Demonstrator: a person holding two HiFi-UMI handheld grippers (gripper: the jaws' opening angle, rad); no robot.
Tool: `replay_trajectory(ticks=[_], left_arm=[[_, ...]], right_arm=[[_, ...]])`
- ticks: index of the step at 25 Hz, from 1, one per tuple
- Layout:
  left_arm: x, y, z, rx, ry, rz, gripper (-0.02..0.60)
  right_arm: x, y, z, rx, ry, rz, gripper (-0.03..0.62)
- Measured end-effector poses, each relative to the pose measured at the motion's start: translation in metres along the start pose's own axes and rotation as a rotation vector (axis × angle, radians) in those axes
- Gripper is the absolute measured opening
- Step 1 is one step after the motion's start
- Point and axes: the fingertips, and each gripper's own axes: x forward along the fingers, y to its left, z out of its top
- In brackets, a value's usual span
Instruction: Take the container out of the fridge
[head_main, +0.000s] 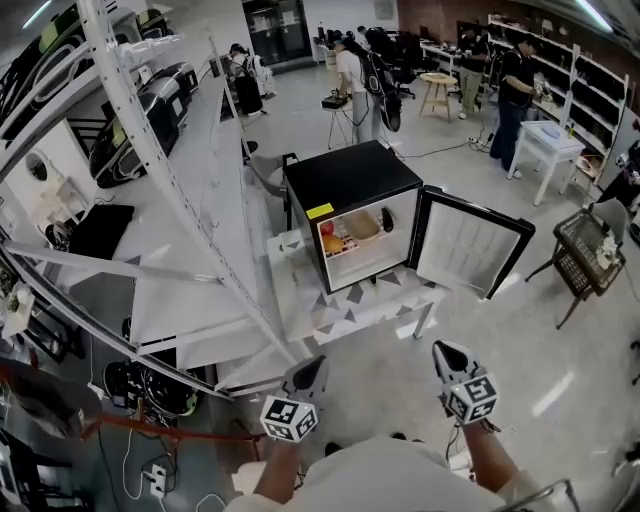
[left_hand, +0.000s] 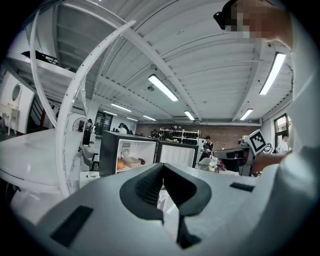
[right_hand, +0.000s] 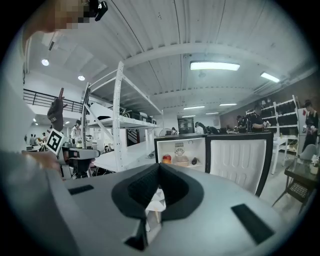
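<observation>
My left gripper (head_main: 312, 366) and right gripper (head_main: 445, 352) both have their jaws pressed together, empty. The container (head_main: 362, 226) sits well ahead of them inside the open fridge (head_main: 345, 180), seemingly touching the fruit (head_main: 331, 242). Reaching in with the jaws unopened would shove the container and could topple the fruit.

No legible text; the yellow sticker (head_main: 320, 211) on the fridge (head_main: 350, 180) is too small
</observation>
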Motion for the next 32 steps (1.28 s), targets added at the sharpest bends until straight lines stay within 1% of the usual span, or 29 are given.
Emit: replay_trajectory(ticks=[10,19,32], left_arm=[[0.009,-0.021,-0.008,0.002,0.016,0.023,0.005],[0.026,-0.051,-0.015,-0.002,0.022,0.057,0.005],[0.042,-0.095,-0.029,-0.016,0.036,0.119,0.005]], right_arm=[[-0.009,-0.02,-0.013,0.015,0.024,0.019,0.006],[-0.022,-0.051,-0.021,0.016,0.039,0.054,0.006],[-0.037,-0.086,-0.034,0.011,0.059,0.128,0.006]])
